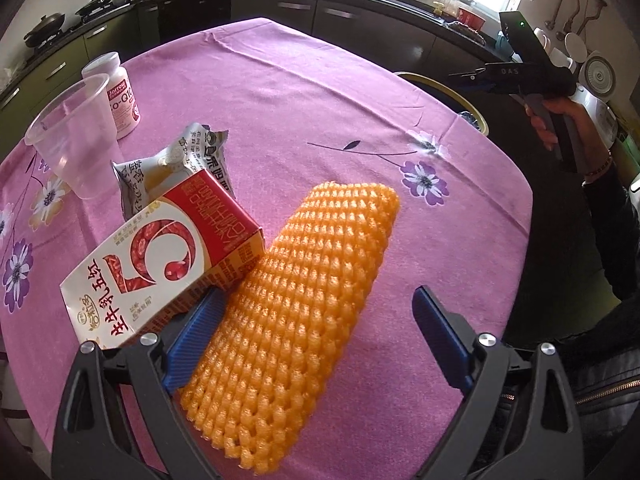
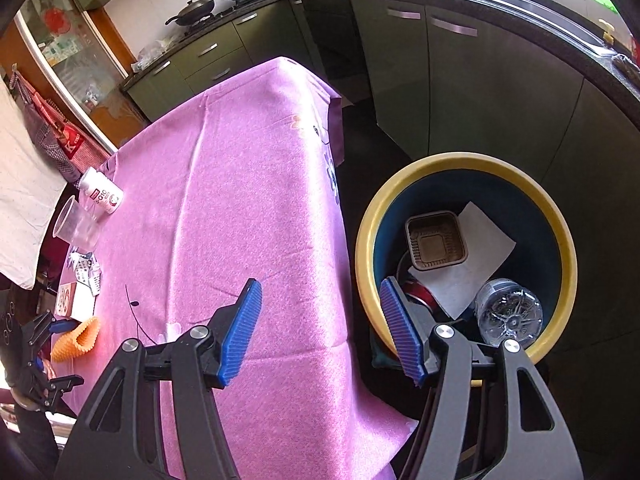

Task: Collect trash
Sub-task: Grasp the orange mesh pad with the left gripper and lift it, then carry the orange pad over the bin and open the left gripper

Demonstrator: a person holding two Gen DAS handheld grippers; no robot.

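**Foam net between the left tool's fingers, right tool released beside the bin**

In the left wrist view the orange foam net [image 1: 292, 316] lies on the pink tabletop [image 1: 320, 112] at the lower middle of the frame, between the fingers of the left tool [image 1: 320, 336]. That tool stands released: the left blue pad sits just beside the net's edge, while the right pad is clear of it with bare cloth between. Touching the net on its left is one red-and-white milk carton [image 1: 160, 264], tilted, its lower corner hidden behind the left finger. Behind the carton lies one crumpled silver wrapper [image 1: 180, 168], and further toward the upper left stand one clear plastic cup [image 1: 72, 132] and one white pill bottle [image 1: 118, 96], partly covered by the cup.

In the right wrist view the right tool [image 2: 320, 332] is released with nothing between its pads, the left pad over the tabletop's edge, the right pad over the rim of one yellow-rimmed bin [image 2: 464, 162] at the lower right. Inside the bin show one brown tray [image 2: 434, 240], one white paper sheet [image 2: 476, 256] and one clear plastic bottle [image 2: 508, 312]; something red beneath the paper is too hidden to name.
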